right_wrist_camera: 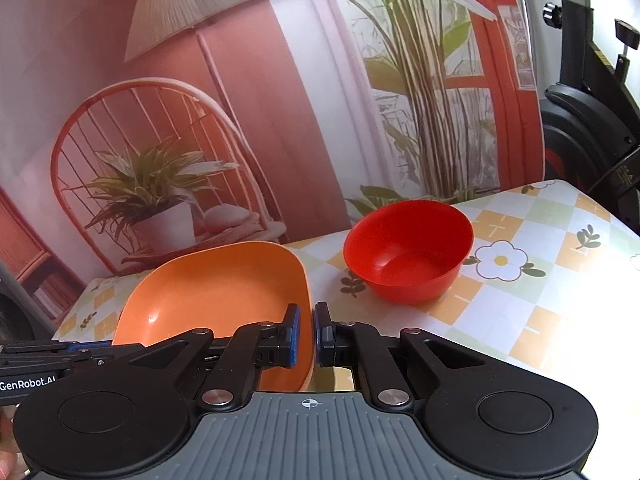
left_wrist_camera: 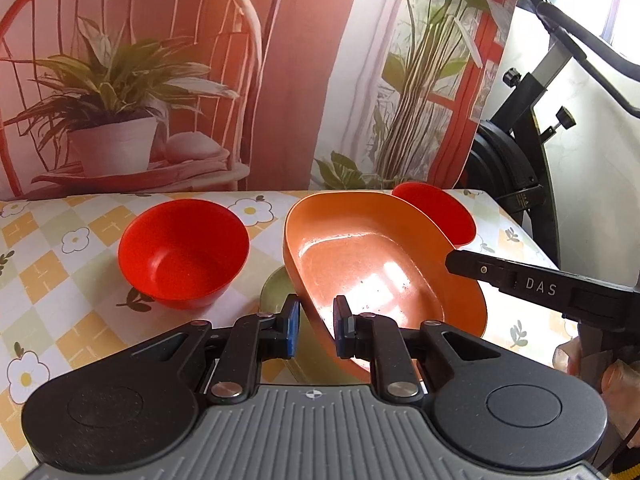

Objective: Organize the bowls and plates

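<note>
orange plate held between both grippers

we hold the orange plate (left_wrist_camera: pixel 360 256) tilted above the table (left_wrist_camera: pixel 48 272). our left gripper (left_wrist_camera: pixel 316 326) has its fingers narrowed onto the plate's near rim, and our right gripper (right_wrist_camera: pixel 306 334) pinches the opposite rim. under the plate we see the edge of a green dish (left_wrist_camera: pixel 276 292). one red bowl (left_wrist_camera: pixel 184 252) sits on the cloth to the left, and another red bowl (right_wrist_camera: pixel 408 250) stands beyond the plate, near the backdrop (left_wrist_camera: pixel 200 80).

Behind your orange plate (left_wrist_camera: pixel 372 256), the far red bowl (left_wrist_camera: pixel 436 208) showed only its upper rim. Beneath that plate, a green dish (left_wrist_camera: pixel 276 292), perhaps another plate, stayed mostly hidden.
</note>
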Motion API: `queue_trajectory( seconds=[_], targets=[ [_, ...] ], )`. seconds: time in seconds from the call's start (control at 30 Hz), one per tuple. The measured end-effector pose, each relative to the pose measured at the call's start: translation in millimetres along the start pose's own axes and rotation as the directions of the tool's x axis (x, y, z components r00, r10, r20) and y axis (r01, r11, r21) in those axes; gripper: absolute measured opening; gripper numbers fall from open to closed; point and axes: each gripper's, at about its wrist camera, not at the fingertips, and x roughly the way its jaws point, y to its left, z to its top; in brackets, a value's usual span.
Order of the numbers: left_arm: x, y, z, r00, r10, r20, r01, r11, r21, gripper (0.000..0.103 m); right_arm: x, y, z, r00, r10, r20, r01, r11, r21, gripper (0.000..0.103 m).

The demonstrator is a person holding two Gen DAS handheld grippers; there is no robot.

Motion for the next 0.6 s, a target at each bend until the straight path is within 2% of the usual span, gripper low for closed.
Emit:
queue_trajectory(
  seconds=[0.23,0.6],
  targets=[
    [29.3,7.7,-14.5,0.998,0.014,-0.069,-0.015,1.0,-0.003,0.019,23.9,-2.5,-9.6,0.998,-0.032,-0.045,0.031,0.999,-0.035,0.007],
    [31.4,7.7,-19.2,0.996,0.026,-0.083,-0.023,0.999,0.033,0.019,32.5,-2.1,-14.0,0.997,-0.033,-0.069,0.03,0.999,-0.04,0.007]
  ],
)
